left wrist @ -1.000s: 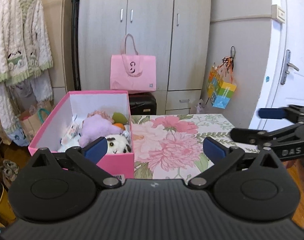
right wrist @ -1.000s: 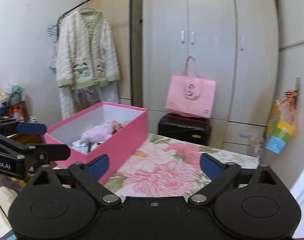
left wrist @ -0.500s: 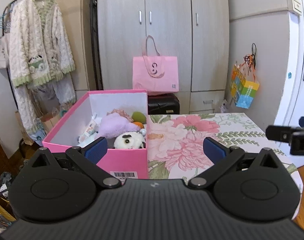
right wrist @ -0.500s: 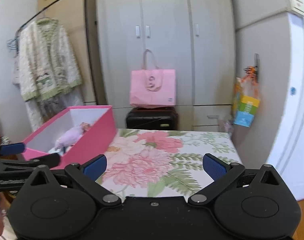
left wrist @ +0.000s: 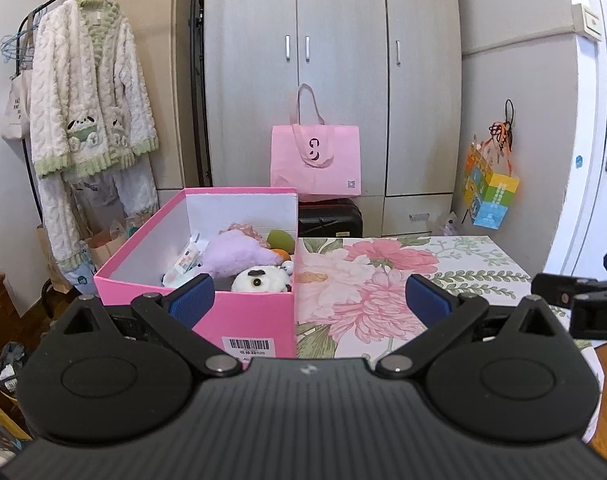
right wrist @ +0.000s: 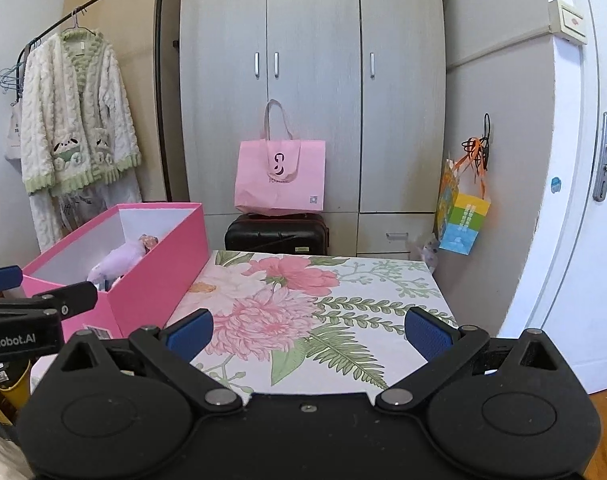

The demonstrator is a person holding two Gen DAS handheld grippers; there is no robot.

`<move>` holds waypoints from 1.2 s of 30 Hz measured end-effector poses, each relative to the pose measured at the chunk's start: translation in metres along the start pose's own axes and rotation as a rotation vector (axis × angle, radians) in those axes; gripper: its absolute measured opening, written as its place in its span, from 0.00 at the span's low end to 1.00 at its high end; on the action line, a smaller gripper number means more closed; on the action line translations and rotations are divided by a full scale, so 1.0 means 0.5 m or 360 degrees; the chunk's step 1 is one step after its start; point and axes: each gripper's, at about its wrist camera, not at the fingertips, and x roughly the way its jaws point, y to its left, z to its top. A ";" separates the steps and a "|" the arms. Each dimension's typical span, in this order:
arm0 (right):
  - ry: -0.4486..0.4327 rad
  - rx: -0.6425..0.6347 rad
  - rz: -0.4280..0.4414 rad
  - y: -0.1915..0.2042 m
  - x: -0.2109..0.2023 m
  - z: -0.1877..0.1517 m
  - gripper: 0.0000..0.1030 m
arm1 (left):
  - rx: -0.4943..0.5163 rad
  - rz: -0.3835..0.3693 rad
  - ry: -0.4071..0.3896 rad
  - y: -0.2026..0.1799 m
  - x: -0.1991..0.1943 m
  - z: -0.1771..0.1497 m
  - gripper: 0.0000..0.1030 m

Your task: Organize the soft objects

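Observation:
A pink box (left wrist: 247, 322) stands at the left end of the flowered table (left wrist: 383, 276). Inside it lie a purple plush (left wrist: 235, 257), a white plush with black eyes (left wrist: 261, 279), a green and an orange soft piece, and some small packets. The right wrist view also shows the pink box (right wrist: 151, 276) and the purple plush (right wrist: 121, 258). My left gripper (left wrist: 309, 300) is open and empty, near the box's front wall. My right gripper (right wrist: 309, 330) is open and empty above the near edge of the flowered table (right wrist: 323, 292).
Behind the table stand a grey wardrobe (left wrist: 331, 80), a pink tote bag (left wrist: 315, 160) on a black suitcase (left wrist: 329, 220), and a colourful bag (left wrist: 491, 196) hanging on the wall. A clothes rack with a white cardigan (left wrist: 87, 100) is at the left, a white door (right wrist: 591, 200) at the right.
Both grippers have swung their view: the left one rightward and back from the box, the right one toward the table's middle. Both stayed open and empty.

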 end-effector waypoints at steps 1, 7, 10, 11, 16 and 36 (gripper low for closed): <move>0.0000 -0.0001 -0.0003 0.001 -0.001 -0.002 1.00 | -0.0011 0.0002 -0.0004 0.002 0.000 -0.001 1.00; 0.0002 -0.0007 -0.0002 0.003 -0.001 -0.015 1.00 | -0.0040 -0.0008 -0.0019 0.010 0.001 -0.006 1.00; -0.0013 -0.0002 -0.0018 0.001 -0.002 -0.020 1.00 | -0.0068 -0.0024 -0.0044 0.018 -0.004 -0.012 1.00; -0.0027 0.0000 -0.0030 0.001 -0.004 -0.022 1.00 | -0.0083 -0.0024 -0.0055 0.022 -0.005 -0.015 1.00; -0.0078 -0.0001 -0.0087 -0.003 -0.011 -0.026 1.00 | -0.0100 0.0023 -0.0068 0.032 -0.003 -0.023 1.00; -0.0141 0.0001 -0.0144 0.000 -0.012 -0.038 1.00 | -0.0019 0.0075 0.0013 0.024 0.005 -0.035 1.00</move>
